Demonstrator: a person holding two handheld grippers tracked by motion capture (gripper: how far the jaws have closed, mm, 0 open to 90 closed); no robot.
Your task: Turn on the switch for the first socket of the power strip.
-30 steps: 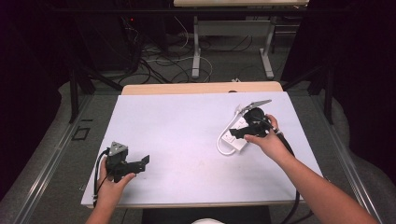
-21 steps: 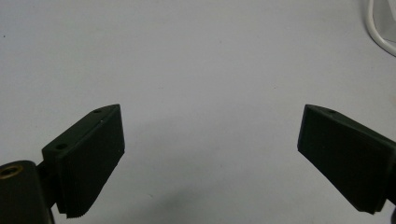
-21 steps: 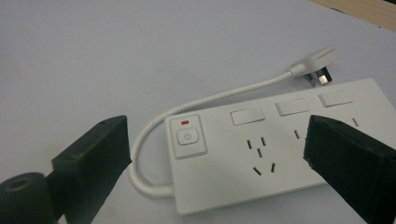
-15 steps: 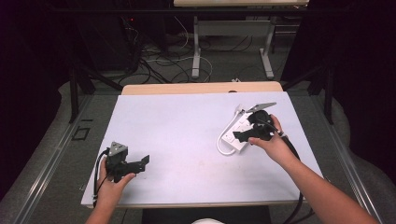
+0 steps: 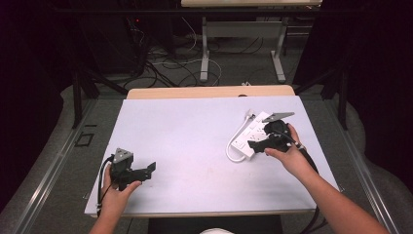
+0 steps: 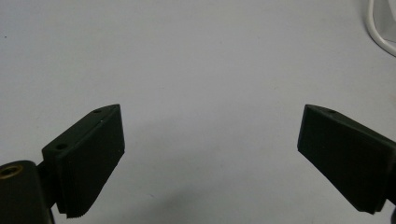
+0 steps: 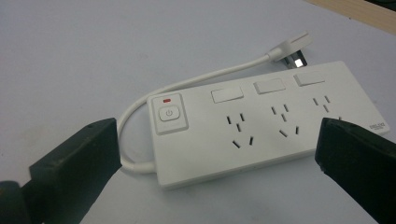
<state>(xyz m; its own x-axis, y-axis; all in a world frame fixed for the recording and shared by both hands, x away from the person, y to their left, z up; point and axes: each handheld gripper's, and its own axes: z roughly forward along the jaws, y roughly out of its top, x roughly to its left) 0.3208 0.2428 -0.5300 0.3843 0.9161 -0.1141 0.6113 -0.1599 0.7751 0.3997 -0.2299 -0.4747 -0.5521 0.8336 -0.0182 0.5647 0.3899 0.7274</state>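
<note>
Hovering over the flat white plastic power strip (image 7: 261, 126) at about three o'clock on the pale grey table (image 5: 195, 141), the right gripper (image 5: 265, 142) has its jaws spread wide, one past each end of the strip — an approach, I'd judge, with closing or pressing the power button (image 7: 169, 113) next. The left gripper (image 5: 130, 170) waits at seven o'clock, jaws apart and empty. The strip's short cord ends in a white plug (image 7: 294, 49) — its prongs are hard to make out.
</note>
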